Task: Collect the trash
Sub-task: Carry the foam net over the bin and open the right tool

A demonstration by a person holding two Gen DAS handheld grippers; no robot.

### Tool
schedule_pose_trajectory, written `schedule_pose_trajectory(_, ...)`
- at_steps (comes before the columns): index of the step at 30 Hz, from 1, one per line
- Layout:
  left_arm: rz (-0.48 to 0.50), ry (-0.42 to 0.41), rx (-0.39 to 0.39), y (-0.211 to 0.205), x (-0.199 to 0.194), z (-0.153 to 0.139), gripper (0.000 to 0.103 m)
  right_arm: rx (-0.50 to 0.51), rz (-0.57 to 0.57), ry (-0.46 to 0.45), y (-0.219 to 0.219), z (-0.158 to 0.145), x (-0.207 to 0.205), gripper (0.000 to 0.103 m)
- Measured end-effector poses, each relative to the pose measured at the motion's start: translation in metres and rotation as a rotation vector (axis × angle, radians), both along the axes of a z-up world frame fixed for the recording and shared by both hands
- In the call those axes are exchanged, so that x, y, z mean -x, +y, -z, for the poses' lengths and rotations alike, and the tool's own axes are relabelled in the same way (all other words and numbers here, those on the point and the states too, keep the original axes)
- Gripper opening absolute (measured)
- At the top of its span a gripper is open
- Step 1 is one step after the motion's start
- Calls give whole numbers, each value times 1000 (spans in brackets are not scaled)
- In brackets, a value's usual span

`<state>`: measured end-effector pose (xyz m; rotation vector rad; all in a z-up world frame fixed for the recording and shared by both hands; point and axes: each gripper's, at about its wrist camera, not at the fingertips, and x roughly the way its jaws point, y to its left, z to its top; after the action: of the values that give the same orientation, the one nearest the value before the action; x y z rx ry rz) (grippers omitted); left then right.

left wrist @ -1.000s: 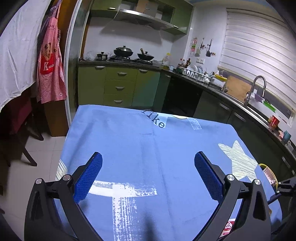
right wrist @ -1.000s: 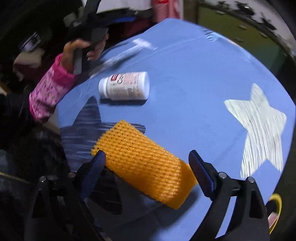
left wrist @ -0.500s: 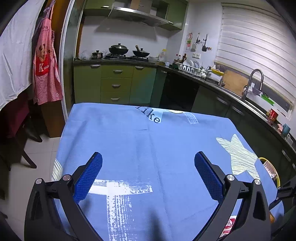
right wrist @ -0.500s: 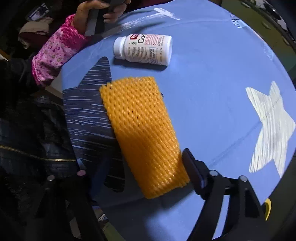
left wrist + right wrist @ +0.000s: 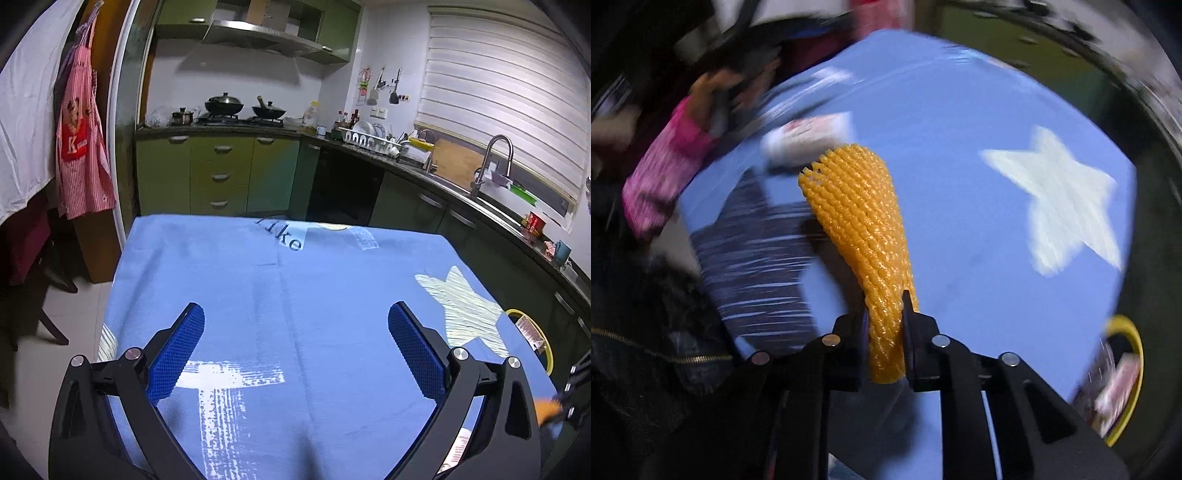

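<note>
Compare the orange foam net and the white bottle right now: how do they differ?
The orange foam net is soft mesh, pinched between the closing right tongs with its free end off the cloth; the white bottle is rigid and lies on its side on the blue tablecloth, ungripped. The net looks sharp, the bottle blurred. Both remain uncollected.

In the right wrist view the white bottle (image 5: 809,142) at eleven o'clock is smeared, its label unreadable. The yellow-rimmed bin (image 5: 1128,376) at four o'clock is blurred and cut by the lens edge; its contents are indistinct. The orange foam net (image 5: 866,236) hides part of the bottle.
</note>
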<state>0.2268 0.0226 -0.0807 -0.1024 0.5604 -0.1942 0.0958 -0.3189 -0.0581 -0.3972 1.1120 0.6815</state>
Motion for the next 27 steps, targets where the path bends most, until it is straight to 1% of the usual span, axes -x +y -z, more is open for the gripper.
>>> schedule_pose_trajectory(3, 7, -10, 4, -6, 6, -9, 98, -31, 244, -49, -60, -14, -6, 15)
schedule_pose_trajectory(4, 14, -10, 10, -8, 8, -12, 98, -27, 378, -72, -93, -19, -8, 15)
schedule_pose_trajectory(6, 22, -6, 14, -12, 11, -15, 98, -17, 523, -90, -136, -24, -12, 15)
schedule_pose_trajectory(7, 33, -5, 17, -15, 12, -18, 98, 1, 624, -102, -162, -25, -13, 15)
schedule_pose_trajectory(9, 53, -9, 14, -22, 16, -22, 98, 26, 793, -109, -204, -23, -16, 15)
schedule_pose_trajectory(10, 60, -10, 8, -26, 18, -24, 98, 28, 896, -106, -229, -20, -19, 15)
schedule_pose_trajectory(13, 87, -11, -8, -38, 26, -30, 98, -7, 1086, -77, -280, -3, -27, 16)
schedule_pose_trajectory(15, 111, -10, -25, -46, 33, -35, 98, -44, 1173, -44, -301, 14, -33, 17)
schedule_pose_trajectory(17, 136, -11, -50, -55, 40, -39, 98, -92, 1221, -22, -308, 27, -35, 17)
schedule_pose_trajectory(19, 157, -11, -72, -62, 46, -41, 98, -169, 1284, -12, -318, 36, -33, 17)
schedule_pose_trajectory(21, 170, -10, -90, -66, 49, -43, 98, -263, 1363, -22, -330, 41, -25, 18)
schedule_pose_trajectory(24, 197, -7, -97, -71, 52, -45, 98, -324, 1447, -36, -336, 45, -16, 22)
schedule_pose_trajectory(25, 204, -8, -103, -74, 53, -45, 98, -328, 1456, -25, -334, 47, -15, 25)
schedule_pose_trajectory(27, 214, -7, -106, -76, 54, -45, 98, -339, 1454, 19, -332, 53, -12, 36)
